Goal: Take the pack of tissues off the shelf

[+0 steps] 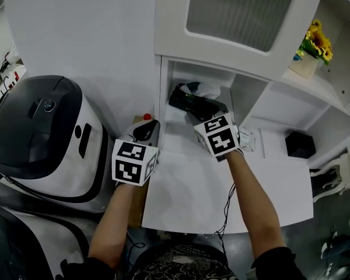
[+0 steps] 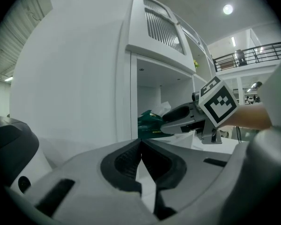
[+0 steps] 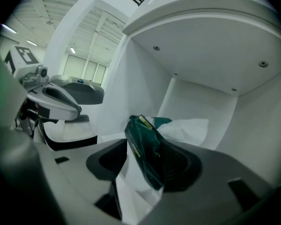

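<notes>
The pack of tissues (image 1: 186,98) is dark green and lies tilted in the left cubby of the white shelf (image 1: 166,92), with white tissue paper (image 3: 187,128) bunched behind it. My right gripper (image 1: 199,107) reaches into that cubby. In the right gripper view the pack (image 3: 147,146) stands between the jaws and leans on the right-hand pad (image 3: 178,165), while a narrow gap shows at the left-hand one. My left gripper (image 1: 147,128) hovers just outside the cubby's left wall, its jaws (image 2: 140,144) shut with nothing in them. From it I see the pack (image 2: 147,121) and the right gripper (image 2: 178,115).
A large white and black rounded machine (image 1: 41,133) stands close on the left. On the white counter (image 1: 192,197) lie a small paper packet (image 1: 249,139) and a black box (image 1: 299,144). A pot of sunflowers (image 1: 312,48) sits on an upper right shelf.
</notes>
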Tool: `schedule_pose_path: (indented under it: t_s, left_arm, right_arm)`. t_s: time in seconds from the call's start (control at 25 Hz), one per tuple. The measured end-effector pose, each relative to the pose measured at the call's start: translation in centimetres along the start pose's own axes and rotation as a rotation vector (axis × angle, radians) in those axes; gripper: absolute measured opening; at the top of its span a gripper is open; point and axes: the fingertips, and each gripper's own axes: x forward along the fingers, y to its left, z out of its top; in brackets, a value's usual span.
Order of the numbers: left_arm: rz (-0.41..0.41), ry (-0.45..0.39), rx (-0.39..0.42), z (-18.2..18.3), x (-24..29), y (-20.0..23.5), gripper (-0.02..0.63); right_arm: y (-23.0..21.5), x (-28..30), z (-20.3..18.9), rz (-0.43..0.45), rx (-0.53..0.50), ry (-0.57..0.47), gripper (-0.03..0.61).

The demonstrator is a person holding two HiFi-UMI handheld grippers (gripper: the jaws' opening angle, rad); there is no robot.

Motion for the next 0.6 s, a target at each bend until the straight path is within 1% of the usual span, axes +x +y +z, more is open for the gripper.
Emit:
schedule_pose_path:
  t_s: [0.12, 0.44, 0.6]
  left_arm:
    - [-0.008, 0.001, -0.002, -0.1, 0.2, 0.4, 0.005]
    - [-0.022, -0.004, -0.004, 0.0, 0.6, 0.9, 0.005]
    - [-0.019, -0.007, -0.010, -0.1, 0.4, 1.3, 0.005]
  right_arm:
    - [-0.1, 0.4, -0.3, -0.014, -0.006, 0.017, 0.206]
    - [-0.5, 0.8, -0.8, -0.055, -0.013, 0.030, 0.092]
    - [-0.4, 0.9, -0.9, -0.062, -0.010, 0.028, 0.066]
